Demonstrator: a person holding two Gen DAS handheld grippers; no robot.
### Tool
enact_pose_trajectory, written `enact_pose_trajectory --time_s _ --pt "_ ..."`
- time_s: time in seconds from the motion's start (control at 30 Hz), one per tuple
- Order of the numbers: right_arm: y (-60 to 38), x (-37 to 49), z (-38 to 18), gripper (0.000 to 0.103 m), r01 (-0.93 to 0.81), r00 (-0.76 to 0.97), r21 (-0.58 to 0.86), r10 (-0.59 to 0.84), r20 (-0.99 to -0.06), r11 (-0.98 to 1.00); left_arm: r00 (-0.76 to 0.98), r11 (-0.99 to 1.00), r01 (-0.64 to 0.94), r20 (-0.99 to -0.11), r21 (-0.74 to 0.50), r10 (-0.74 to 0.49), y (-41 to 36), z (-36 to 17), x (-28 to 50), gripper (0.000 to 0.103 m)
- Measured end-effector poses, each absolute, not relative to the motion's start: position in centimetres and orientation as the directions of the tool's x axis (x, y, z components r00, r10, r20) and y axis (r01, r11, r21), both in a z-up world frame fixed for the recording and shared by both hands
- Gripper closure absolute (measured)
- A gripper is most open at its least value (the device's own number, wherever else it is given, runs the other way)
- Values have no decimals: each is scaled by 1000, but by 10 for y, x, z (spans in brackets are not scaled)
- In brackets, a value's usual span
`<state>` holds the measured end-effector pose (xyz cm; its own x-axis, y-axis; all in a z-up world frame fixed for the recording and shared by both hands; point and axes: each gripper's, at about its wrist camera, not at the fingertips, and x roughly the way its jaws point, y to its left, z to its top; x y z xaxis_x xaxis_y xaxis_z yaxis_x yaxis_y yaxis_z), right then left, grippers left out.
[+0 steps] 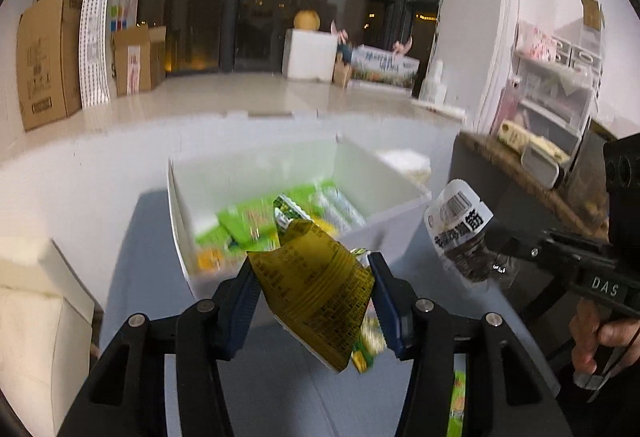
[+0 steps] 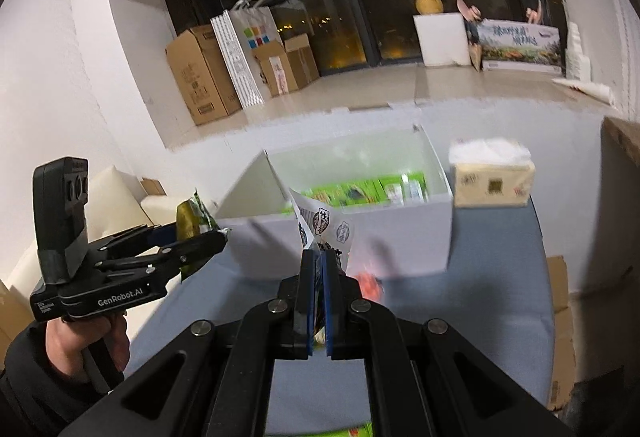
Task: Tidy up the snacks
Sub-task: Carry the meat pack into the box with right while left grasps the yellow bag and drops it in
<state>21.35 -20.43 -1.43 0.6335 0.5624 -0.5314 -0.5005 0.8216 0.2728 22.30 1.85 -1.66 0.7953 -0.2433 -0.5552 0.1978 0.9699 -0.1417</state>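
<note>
So the left gripper has its blue-padded fingers clamped on an olive-yellow crinkly foil snack packet, held up in the air above the grey-blue desk. The right gripper has its fingers squeezed tight on a white plastic snack pouch with black print, also lifted. From the left wrist view that pouch sits at about 3 o'clock of the yellow packet. The open white cardboard box is at 12 o'clock, just behind both, with blurry green snack packs inside. A beige tissue pack sits just beside the box at its 3 o'clock.
</note>
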Motion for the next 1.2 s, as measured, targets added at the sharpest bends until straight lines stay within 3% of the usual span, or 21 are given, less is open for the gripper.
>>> enact_pose_trajectory --time_s 0.27,0.57,0.6,0.67,0.73,0.77,0.8,0.87,1.07,1.2 --pt "-177 272 29 100 -505 667 252 559 -493 826 801 978 177 -560 -113 -210 36 -2 282 45" --pt "-152 333 6 100 -466 668 210 497 -553 859 742 987 141 -651 -80 -159 47 -40 339 42" --pt "-151 337 2 100 -455 672 204 484 -560 867 738 989 129 -660 -71 -143 47 -46 341 38" --pt "-150 342 -4 99 -433 679 194 460 -572 880 731 994 94 -674 -57 -108 48 -54 343 9" --pt "-152 345 -7 89 -423 679 195 452 -579 885 733 994 82 -672 -66 -105 51 -59 340 1" --pt "-154 344 -7 71 -413 693 182 437 -573 892 730 993 89 -674 -73 -114 52 -60 339 1" --pt "-155 342 -7 37 -404 707 169 424 -566 899 726 994 90 -678 -69 -113 52 -61 339 0" --pt "-159 336 -5 12 -399 729 168 423 -538 901 727 994 90 -678 -55 -103 52 -61 334 0" --pt "-168 315 0 11 -390 726 163 412 -550 906 747 992 111 -653 -62 -125 46 -48 305 0" --pt "-176 290 1 0 -391 733 143 401 -549 909 755 988 129 -638 -81 -150 38 -42 274 0"
